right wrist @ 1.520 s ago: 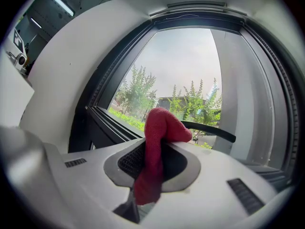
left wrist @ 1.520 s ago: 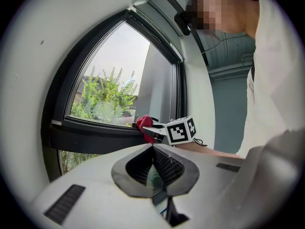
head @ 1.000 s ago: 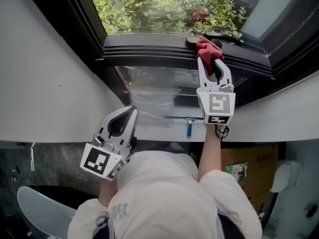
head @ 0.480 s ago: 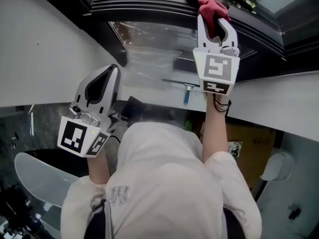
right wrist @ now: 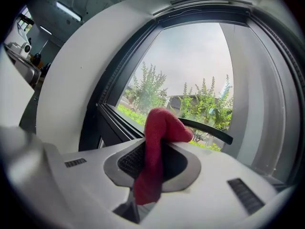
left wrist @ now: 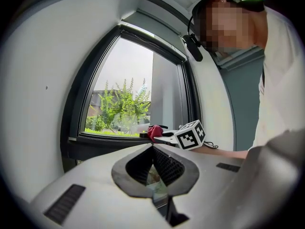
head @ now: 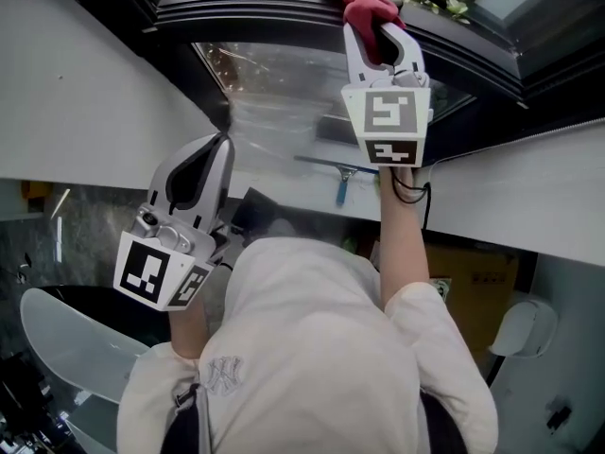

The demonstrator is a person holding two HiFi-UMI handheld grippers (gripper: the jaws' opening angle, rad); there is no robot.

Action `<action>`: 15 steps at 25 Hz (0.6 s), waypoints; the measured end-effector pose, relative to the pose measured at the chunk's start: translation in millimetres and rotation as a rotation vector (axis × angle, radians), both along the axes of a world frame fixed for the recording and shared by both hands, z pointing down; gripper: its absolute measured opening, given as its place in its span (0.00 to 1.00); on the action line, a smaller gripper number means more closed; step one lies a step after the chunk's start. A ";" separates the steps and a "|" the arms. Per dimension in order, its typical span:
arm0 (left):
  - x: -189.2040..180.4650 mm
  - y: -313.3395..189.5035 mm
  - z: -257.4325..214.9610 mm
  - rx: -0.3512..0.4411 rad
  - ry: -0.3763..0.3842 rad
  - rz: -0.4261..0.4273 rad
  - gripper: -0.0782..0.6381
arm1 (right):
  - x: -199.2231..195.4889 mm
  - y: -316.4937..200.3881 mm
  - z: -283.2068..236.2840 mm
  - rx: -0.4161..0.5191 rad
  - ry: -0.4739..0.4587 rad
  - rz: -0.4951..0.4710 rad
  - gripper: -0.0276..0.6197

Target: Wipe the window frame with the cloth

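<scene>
Dark metal window frame: our right gripper, jaws clamped on crumpled red cloth, meets its lower rail, wipe likely mid-course; left gripper jaws together, empty.

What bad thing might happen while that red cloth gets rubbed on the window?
The red cloth is pinched in the right gripper by a narrow fold, so rubbing the window frame might tug it loose. The black handle sits right beside it; the cloth might snag there.

Red cloth (black window frame)
</scene>
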State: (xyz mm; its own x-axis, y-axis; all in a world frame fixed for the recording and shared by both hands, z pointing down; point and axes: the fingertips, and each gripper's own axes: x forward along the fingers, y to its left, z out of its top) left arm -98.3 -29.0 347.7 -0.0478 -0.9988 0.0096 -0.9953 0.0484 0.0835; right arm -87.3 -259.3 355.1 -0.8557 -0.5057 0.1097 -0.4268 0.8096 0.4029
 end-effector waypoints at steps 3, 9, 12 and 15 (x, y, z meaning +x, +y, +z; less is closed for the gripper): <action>2.2 -0.2 -1.8 0.012 -0.001 -0.020 0.12 | 6.7 -3.8 0.4 0.016 0.002 0.017 0.17; 1.2 -1.9 7.1 -0.004 0.010 -0.030 0.12 | 14.3 -8.9 1.7 0.030 -0.004 0.030 0.17; 5.1 -10.8 11.2 -0.006 0.018 -0.006 0.12 | 11.9 -6.2 3.9 0.049 0.023 0.009 0.17; 11.2 -34.0 11.2 0.006 0.021 0.052 0.12 | 25.3 -8.7 -18.9 0.104 0.037 0.007 0.17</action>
